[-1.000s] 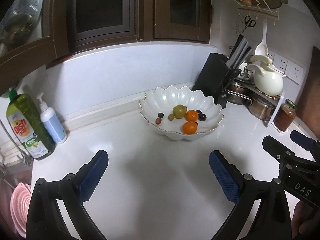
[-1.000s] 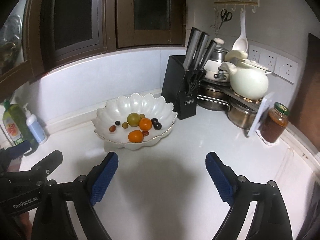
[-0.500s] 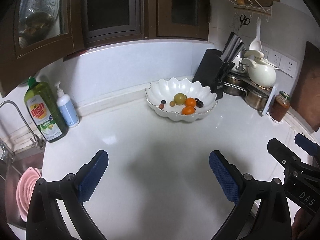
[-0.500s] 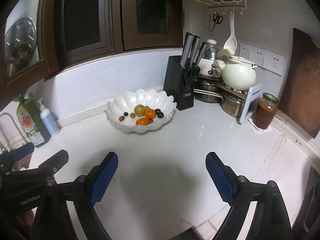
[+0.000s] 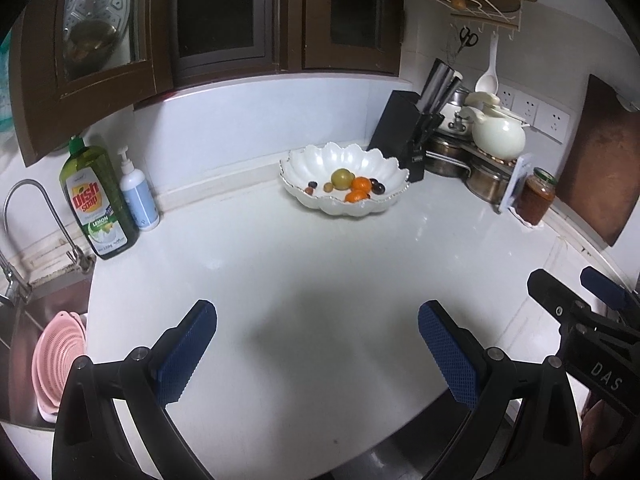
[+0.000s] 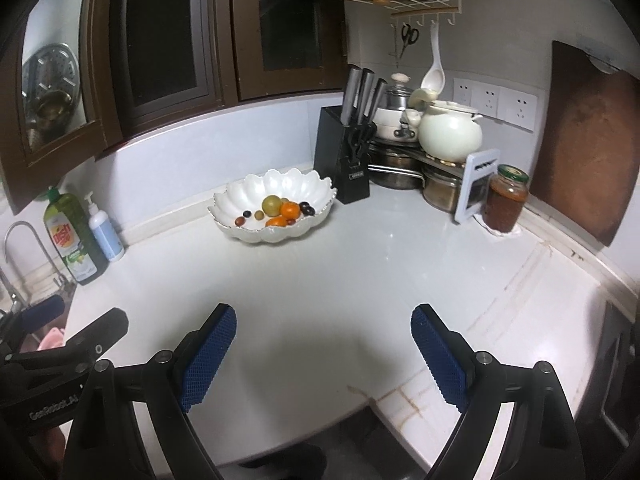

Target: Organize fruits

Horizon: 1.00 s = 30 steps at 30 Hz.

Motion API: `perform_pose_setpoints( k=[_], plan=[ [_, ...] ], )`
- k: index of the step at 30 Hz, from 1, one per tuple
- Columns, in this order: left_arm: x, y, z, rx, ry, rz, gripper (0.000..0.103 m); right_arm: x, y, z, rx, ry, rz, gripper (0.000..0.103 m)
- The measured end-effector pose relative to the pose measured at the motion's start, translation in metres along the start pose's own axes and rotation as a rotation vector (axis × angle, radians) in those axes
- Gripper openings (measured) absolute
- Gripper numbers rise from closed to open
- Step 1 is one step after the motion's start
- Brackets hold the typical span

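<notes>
A white scalloped bowl (image 5: 320,162) (image 6: 240,196) stands at the back of the white counter. It holds a green fruit (image 5: 342,178) (image 6: 272,204), two oranges (image 5: 361,184) (image 6: 290,210) and several small dark and brown fruits. My left gripper (image 5: 318,316) hangs open over the counter's near part, far from the bowl, nothing between its blue pads. My right gripper (image 6: 323,314) is open too, empty, and also far back from the bowl. Each gripper shows at the side edge of the other's view.
A black knife block (image 6: 346,160) stands right of the bowl, then pots and a cream kettle (image 6: 450,134), a red jar (image 6: 505,204) and a wooden board (image 6: 584,140). Dish soap (image 5: 98,204), a pump bottle (image 5: 138,192), a tap and a sink with a pink colander (image 5: 60,360) lie left.
Both grippers have drawn back from the bowl, which now looks smaller and farther. The sink, tap and counter's front edge have come into view. Both jaws stay open.
</notes>
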<state>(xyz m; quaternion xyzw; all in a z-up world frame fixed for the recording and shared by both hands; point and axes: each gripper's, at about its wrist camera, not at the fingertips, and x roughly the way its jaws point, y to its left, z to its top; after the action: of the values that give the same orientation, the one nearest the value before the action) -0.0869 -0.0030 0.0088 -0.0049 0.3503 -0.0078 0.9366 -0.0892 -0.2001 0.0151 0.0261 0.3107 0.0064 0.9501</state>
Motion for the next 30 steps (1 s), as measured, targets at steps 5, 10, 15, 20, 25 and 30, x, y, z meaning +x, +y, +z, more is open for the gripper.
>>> perform_pose_setpoints(
  k=[5, 10, 15, 20, 25, 30],
  plan=[
    [-0.004, -0.002, -0.01, 0.005, 0.011, -0.008, 0.103, -0.008, -0.004, -0.008, 0.003, 0.003, -0.006, 0.09],
    [-0.007, -0.004, -0.013, 0.004, 0.009, -0.013, 0.103, -0.013, -0.007, -0.012, 0.002, 0.0, -0.017, 0.09],
    [-0.012, -0.008, -0.013, 0.003, -0.003, -0.025, 0.103, -0.016, -0.012, -0.012, 0.008, -0.005, -0.018, 0.09],
    [-0.014, -0.011, -0.014, 0.004, -0.005, -0.035, 0.103, -0.019, -0.015, -0.012, 0.012, -0.01, -0.017, 0.09],
    [-0.016, -0.012, -0.013, 0.003, -0.011, -0.037, 0.103, -0.021, -0.017, -0.011, 0.015, -0.013, -0.013, 0.09],
    [-0.017, -0.013, -0.012, 0.0, -0.011, -0.037, 0.103, -0.021, -0.016, -0.01, 0.015, -0.015, -0.013, 0.09]
  ],
)
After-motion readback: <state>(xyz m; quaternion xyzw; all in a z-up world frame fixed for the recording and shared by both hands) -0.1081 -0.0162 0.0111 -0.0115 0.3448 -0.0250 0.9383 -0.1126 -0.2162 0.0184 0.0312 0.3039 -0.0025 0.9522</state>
